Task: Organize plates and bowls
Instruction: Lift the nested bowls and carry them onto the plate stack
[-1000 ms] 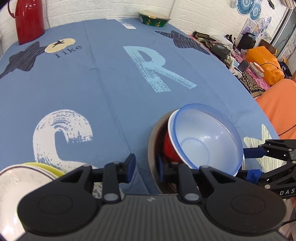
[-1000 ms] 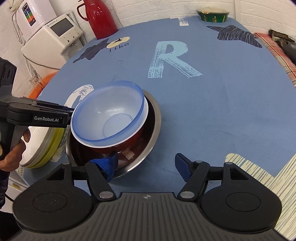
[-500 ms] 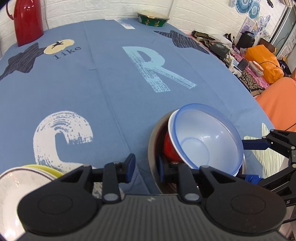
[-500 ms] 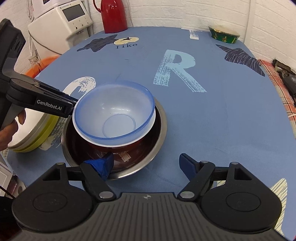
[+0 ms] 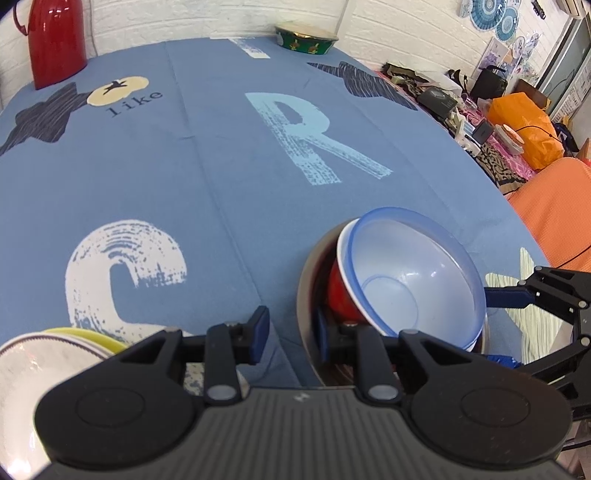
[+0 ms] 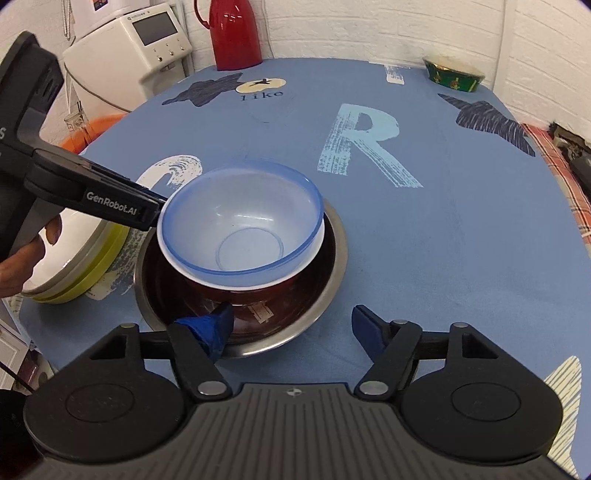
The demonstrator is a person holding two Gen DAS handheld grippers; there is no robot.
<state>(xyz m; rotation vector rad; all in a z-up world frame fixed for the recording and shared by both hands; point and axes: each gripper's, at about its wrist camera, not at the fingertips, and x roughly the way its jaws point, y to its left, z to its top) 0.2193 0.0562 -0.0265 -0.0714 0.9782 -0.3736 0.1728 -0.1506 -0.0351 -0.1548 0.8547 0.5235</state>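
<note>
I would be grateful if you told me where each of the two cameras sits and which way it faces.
Left wrist: on the left gripper, facing across the blue tablecloth; the right gripper enters from the right.
Right wrist: on the right gripper, facing the stacked bowls; the left gripper and a hand show at left.
Shared: blue bowl, steel bowl, red jug.
</note>
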